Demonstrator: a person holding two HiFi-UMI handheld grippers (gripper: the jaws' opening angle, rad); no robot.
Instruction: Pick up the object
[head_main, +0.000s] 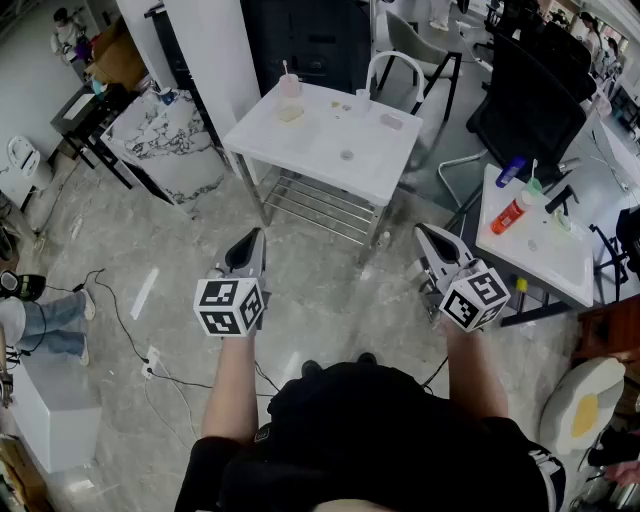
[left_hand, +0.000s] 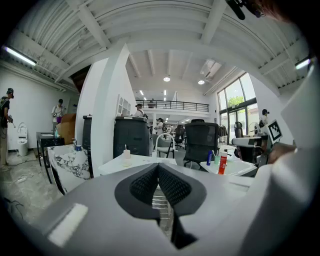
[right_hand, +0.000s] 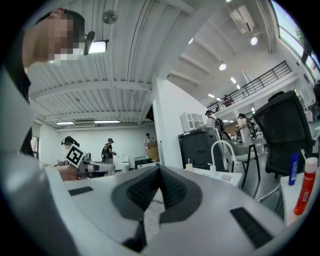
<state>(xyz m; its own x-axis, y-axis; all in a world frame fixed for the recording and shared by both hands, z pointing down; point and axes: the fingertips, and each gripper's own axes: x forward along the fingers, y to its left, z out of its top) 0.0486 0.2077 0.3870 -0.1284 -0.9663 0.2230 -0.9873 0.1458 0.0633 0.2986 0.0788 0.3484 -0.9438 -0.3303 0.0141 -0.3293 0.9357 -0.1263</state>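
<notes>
Hovering closed: left gripper (head_main: 256, 240), right gripper (head_main: 424, 236).

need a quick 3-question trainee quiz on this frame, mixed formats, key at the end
1. True or false: the left tongs and the right tongs are both shut, with nothing between them.
2. The red bottle stands on: A) the white table at the person's right; B) the floor; C) a chair seat.
3. Fill in: the bottle next to the red one is ____ in colour.
Key: 1 true; 2 A; 3 blue.
</notes>
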